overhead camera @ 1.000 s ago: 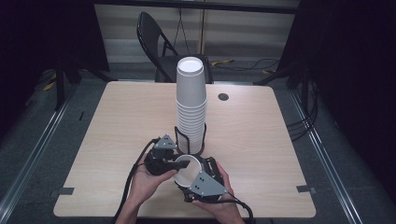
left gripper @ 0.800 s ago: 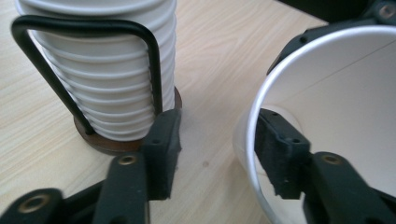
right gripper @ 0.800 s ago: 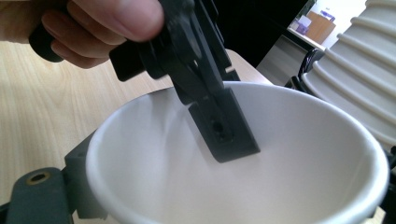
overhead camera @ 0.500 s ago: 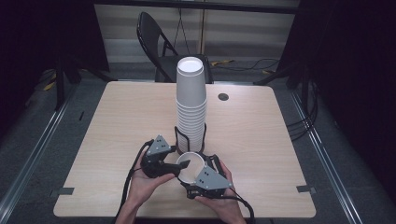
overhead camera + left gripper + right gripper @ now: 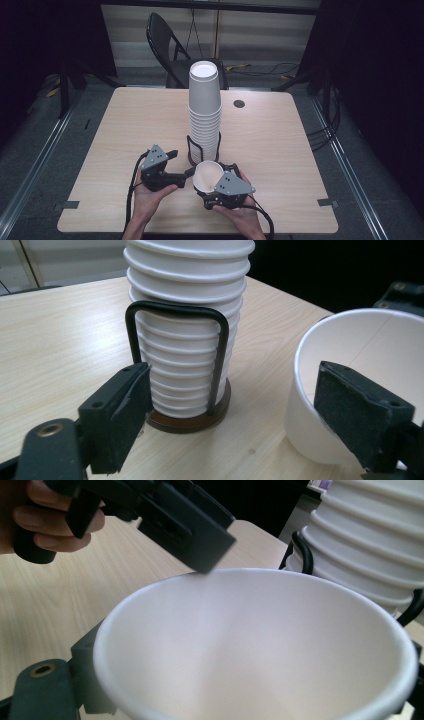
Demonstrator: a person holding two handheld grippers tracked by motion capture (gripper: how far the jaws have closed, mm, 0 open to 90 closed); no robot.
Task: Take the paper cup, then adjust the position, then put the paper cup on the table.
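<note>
No brand, no print, no lettering anywhere here: the cups are plain white and the table is bare pale wood grain.

Over on the left, the left gripper sits in the person's left hand low over the near edge of the table. Its jaws have just been opening and now stand wide apart; in the left gripper view the gap between them frames the foot of the stack, with nothing pressed between the pads. One jaw reaches close to the loose cup's rim, though I cannot tell whether it touches.

Centre stage, the loose paper cup: one single cup, plain white, a rolled rim, smooth walls tapering inward, tilted so its open mouth faces up and toward the left. It lies just in front of the stack, at the near middle of the table, and the right gripper has it, jaws clamped on either side of its wall, as the right gripper view shows.

Just behind, one tall stack of cups, too many nested rims to count, standing upright in one black wire holder on a round brown base.

On the far right of the tabletop, one small dark round disc. Beyond the table, one folding chair.
</note>
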